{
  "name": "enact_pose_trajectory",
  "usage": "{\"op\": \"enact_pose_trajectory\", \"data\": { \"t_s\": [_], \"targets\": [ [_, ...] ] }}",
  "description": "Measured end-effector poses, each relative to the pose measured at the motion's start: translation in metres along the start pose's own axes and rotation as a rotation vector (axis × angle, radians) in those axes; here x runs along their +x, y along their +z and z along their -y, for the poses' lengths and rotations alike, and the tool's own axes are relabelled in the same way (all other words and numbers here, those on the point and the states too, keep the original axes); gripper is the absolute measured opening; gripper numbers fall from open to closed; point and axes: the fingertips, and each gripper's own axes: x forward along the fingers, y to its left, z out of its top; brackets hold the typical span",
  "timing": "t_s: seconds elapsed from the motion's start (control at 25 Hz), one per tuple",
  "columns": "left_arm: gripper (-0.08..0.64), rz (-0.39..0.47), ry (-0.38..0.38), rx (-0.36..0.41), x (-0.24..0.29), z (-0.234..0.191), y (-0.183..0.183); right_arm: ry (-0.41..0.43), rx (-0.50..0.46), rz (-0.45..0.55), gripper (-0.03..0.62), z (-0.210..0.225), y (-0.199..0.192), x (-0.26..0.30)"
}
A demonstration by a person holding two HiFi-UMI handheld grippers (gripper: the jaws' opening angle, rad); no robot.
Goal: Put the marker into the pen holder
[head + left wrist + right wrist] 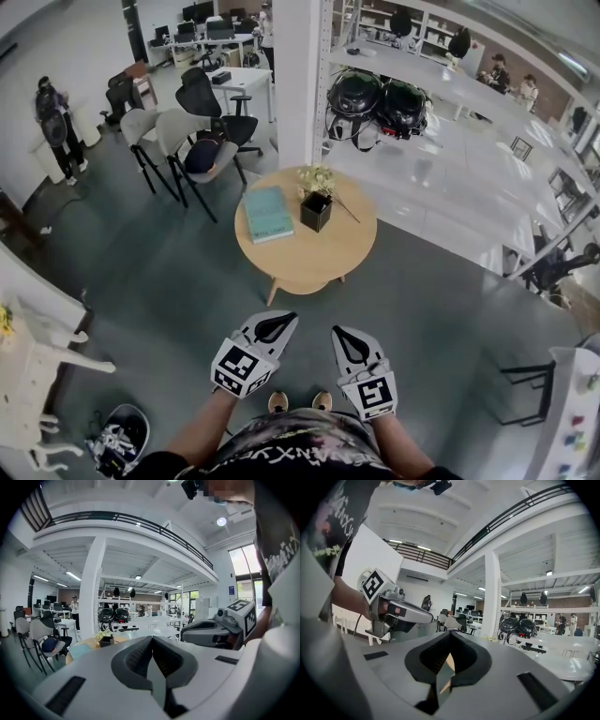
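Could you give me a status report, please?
Left hand-held gripper and right hand-held gripper shut, empty, short of the table. Pen holder on it beside book; marker not made out. Nothing in the way.

1. Smooth, matt, pale wood: the round table (309, 264).
2. Matt teal cover: the book (268, 214), at the table's 10 o'clock.
3. Matt black: the pen holder (316, 212), at 12 o'clock.
4. Glossy black shells: the helmets (354, 94), beyond at 1 o'clock.
5. Smooth grey, faint sheen: the floor (169, 281).

A teal book (268, 214) lies on the round table (309, 261) — 2 helmets (356, 94), perhaps, hang behind it.
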Motion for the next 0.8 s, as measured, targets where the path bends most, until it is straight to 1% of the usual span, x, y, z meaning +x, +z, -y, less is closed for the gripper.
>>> {"op": "enact_pose_trajectory", "data": {
  "t_s": [0.8],
  "targets": [
    [0.018,0.033,0.015,0.013,0.006,-0.029,0.009,-0.015,-0.029,0.006,-0.002,0.010,0.011,0.022]
  ]
}}
